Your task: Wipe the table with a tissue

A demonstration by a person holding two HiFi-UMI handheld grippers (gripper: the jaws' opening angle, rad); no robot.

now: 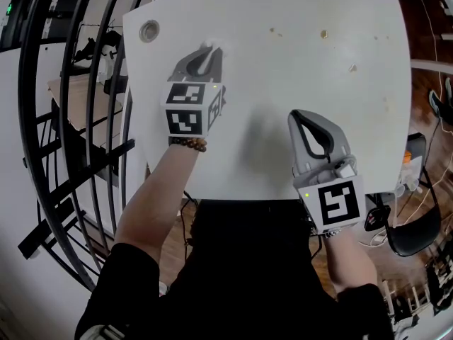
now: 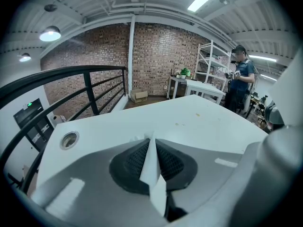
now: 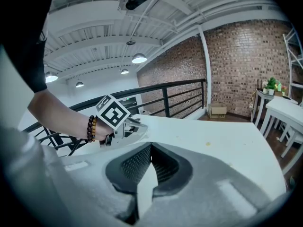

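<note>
Where the white table (image 1: 297, 91) stands hard against a black railing (image 1: 42, 119), the room opens behind it into a brick wall (image 2: 161, 56) under white ceiling beams, with pale shelving (image 2: 215, 70) and a person (image 2: 239, 84) standing well off at the far side. The tabletop is bare apart from one round hole (image 1: 149, 30) near its far left corner and a few small crumbs (image 1: 324, 33) scattered over the far right part; I count at least three. There are two grippers over it and one tissue (image 2: 154, 178). The left gripper (image 1: 205, 59) hangs above the far left area of the table, jaws closed tight on the tissue, which stands as a thin white sheet pinched edge-on between the dark pads (image 2: 132, 160) and pokes out a little past the tips. The right gripper (image 1: 303, 119) sits nearer the front edge, well apart from the tissue, its jaws pressed together at the tips on nothing but themselves. A bead bracelet (image 1: 188, 144) circles the left wrist.
</note>
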